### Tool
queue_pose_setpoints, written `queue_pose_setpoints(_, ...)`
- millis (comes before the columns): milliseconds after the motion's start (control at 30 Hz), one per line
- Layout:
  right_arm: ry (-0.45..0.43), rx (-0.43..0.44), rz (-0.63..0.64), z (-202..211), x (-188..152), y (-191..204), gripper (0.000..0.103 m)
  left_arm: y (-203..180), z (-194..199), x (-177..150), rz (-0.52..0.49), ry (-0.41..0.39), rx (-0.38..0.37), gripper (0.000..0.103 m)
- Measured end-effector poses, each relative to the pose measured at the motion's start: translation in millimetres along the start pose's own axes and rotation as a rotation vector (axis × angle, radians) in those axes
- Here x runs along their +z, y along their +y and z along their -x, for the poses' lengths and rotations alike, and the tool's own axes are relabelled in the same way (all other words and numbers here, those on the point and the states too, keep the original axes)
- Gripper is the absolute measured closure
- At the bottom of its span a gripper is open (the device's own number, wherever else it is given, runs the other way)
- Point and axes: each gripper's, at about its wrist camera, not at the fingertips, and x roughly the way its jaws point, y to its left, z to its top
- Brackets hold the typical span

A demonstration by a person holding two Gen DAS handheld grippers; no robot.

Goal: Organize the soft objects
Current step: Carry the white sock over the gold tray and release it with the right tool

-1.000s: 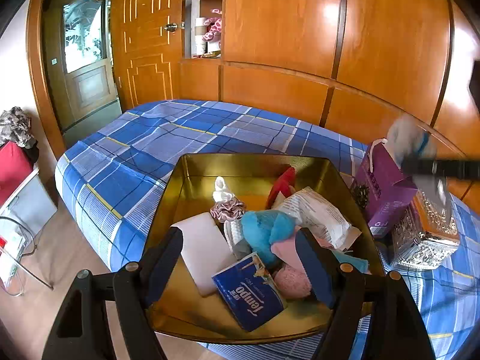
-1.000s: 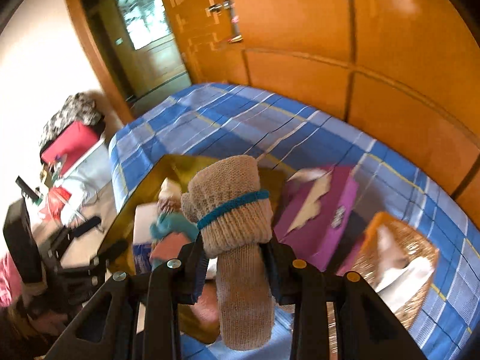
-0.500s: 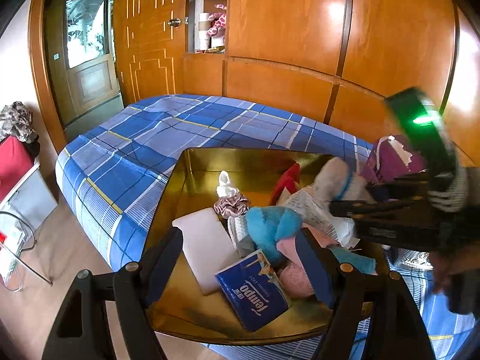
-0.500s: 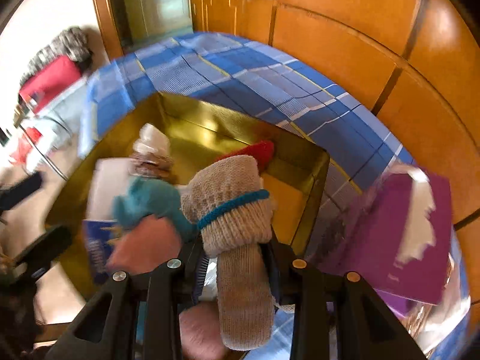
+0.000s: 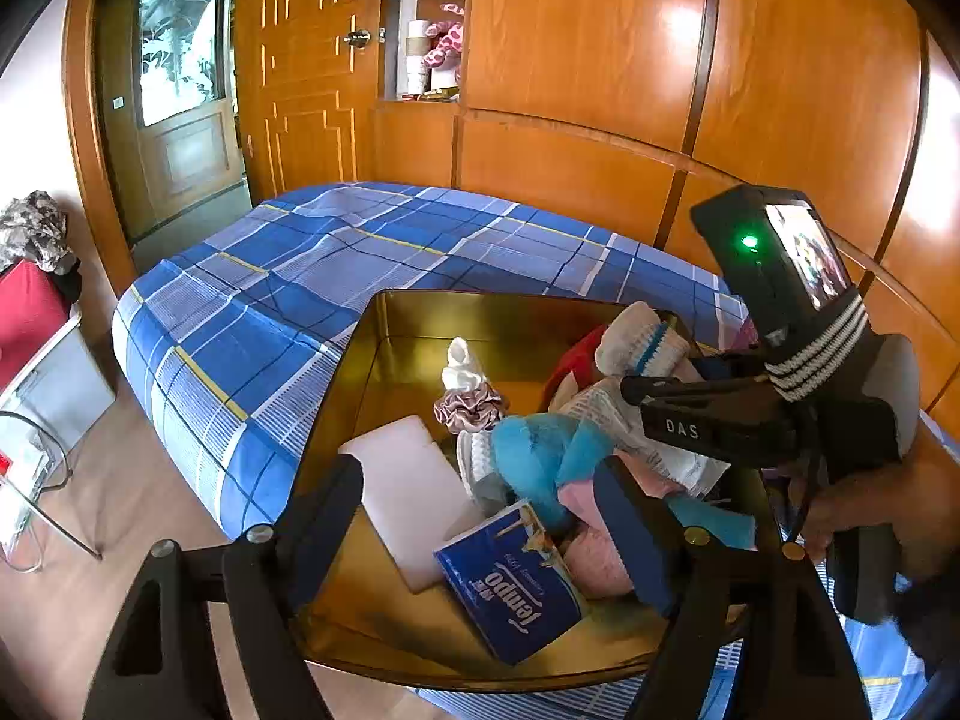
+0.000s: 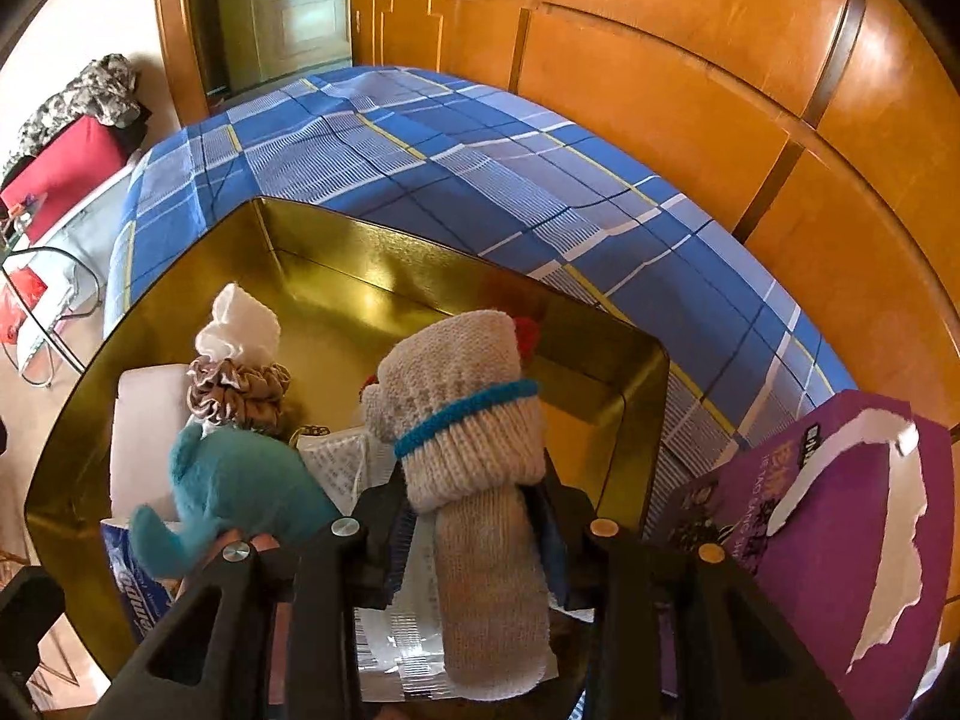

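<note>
- Sock [image 6: 474, 450], a rolled beige knit one with a blue band, sits between the right gripper [image 6: 474, 516] fingers; the jaws are opening around it, and the pads look close to its sides, though I cannot tell whether they press it or have let go.
- Left gripper [image 5: 480, 516] hangs with its fingers spread wide and nothing between them, above the near part of the gold tray [image 5: 384, 324].
- Just past those fingers a blue Tempo tissue pack [image 5: 510, 582] leans on the tray floor, beside a flat white pad [image 5: 408, 498].
- A teal plush whale [image 5: 540, 456] lies on pink soft things [image 5: 594, 546], touching a printed plastic packet [image 6: 342, 468].
- Farther in, a mauve scrunchie [image 5: 468, 408] with a white cloth [image 5: 462, 360] rising from it stands on the tray floor.
- In the left wrist view the sock pokes out over the tray's far right part, above a red item [image 5: 576, 360], with the right tool and the hand [image 5: 870, 504] on it at the right.
- A purple tissue box [image 6: 840, 540] with a torn top stands just outside the tray's right wall.
- The tray rests on a bed with a blue plaid cover [image 5: 288, 288].
- Beyond are wooden wall panels [image 5: 600, 60] and a door [image 5: 180, 102].
</note>
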Motion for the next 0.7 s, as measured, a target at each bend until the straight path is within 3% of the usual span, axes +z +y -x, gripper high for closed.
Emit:
queue_pose_setpoints(433,-0.098,-0.017,-0.022,34,-10,6,0.049,1,6,1,0.008,-0.02,0.004,0.018)
queue_pose_setpoints(700,-0.202,-0.052,-0.05,69,-23,4,0.047,-3,13,3,0.0,-0.039,-0.002,0.017)
